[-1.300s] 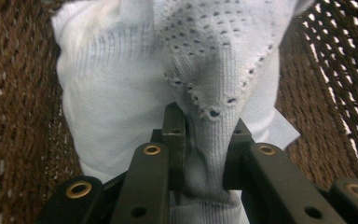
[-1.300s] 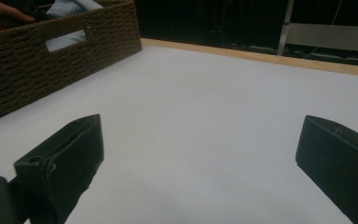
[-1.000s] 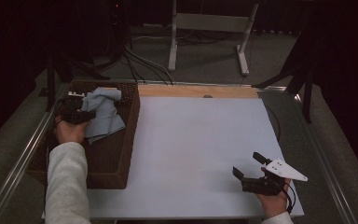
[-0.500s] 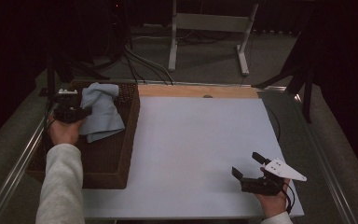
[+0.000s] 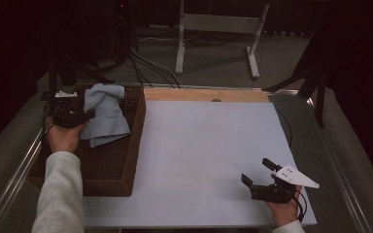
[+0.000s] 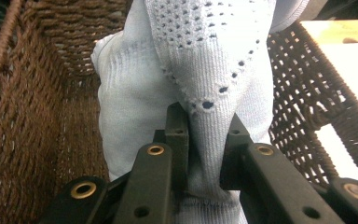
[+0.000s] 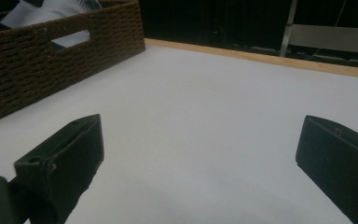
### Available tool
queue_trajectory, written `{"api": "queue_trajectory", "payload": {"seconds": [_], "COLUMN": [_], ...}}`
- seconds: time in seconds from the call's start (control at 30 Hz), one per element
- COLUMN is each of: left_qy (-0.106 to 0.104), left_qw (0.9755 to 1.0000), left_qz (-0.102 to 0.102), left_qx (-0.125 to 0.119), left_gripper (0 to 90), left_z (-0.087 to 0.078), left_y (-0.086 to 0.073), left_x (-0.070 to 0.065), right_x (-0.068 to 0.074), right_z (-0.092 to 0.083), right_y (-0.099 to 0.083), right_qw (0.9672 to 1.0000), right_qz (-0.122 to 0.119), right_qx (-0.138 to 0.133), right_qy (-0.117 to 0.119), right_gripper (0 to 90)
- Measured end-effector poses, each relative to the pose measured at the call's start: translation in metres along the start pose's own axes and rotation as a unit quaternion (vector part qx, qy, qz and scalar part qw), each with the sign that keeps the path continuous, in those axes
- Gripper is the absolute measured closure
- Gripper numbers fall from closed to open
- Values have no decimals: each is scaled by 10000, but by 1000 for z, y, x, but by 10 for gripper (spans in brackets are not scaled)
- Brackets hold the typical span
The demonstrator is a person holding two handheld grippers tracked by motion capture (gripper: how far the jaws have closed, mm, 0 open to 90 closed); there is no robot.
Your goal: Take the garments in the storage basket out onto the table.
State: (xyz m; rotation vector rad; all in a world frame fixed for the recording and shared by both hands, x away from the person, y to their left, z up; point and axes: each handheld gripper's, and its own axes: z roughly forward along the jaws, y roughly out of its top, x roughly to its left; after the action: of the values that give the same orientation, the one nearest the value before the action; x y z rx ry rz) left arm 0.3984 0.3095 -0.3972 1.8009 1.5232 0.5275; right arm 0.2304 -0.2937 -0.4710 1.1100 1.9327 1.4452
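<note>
Pale-blue knit cloth (image 6: 186, 70) is pinched in left hand-held gripper (image 5: 70, 115), jaws clenched on a fold; cloth hangs over wicker basket (image 5: 102, 170) at tabletop (image 5: 199, 145) left edge. Long axis approx. vertical. Right hand-held gripper (image 5: 262, 177) rests well apart, jaws spread, nothing held. Left is judged nearer for any lift-out.

Left gripper (image 6: 204, 135) jaws clamped; right gripper (image 5: 259, 173) jaws spread.
</note>
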Motion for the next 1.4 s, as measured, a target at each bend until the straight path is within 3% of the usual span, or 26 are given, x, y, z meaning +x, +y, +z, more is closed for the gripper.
{"api": "queue_trajectory", "payload": {"seconds": [0.1, 0.37, 0.77, 1.1, 1.4], "left_qy": [-64, -94, -304, -419, -671], "left_qw": [9999, 9996, 9977, 9966, 9944], "left_qz": [-73, 1, 49, 35, 48], "left_qx": [-101, -273, -600, -714, -815], "left_gripper": [785, 785, 788, 787, 788], "left_z": [-5, -17, -29, -35, -42], "left_y": [1, 1, -1, -5, -7], "left_x": [1, 1, -5, -7, -9], "right_x": [0, 1, 0, 1, 1], "right_z": [0, 1, 1, 0, 1], "right_y": [0, 0, 0, 0, 0], "right_qw": [10000, 10000, 10000, 10000, 10000], "right_qz": [5, 1, 4, 9, 15], "right_qx": [1, 12, 12, -1, 6], "right_qy": [6, 14, 11, 23, 25], "right_gripper": [11, 11, 12, 12, 12]}}
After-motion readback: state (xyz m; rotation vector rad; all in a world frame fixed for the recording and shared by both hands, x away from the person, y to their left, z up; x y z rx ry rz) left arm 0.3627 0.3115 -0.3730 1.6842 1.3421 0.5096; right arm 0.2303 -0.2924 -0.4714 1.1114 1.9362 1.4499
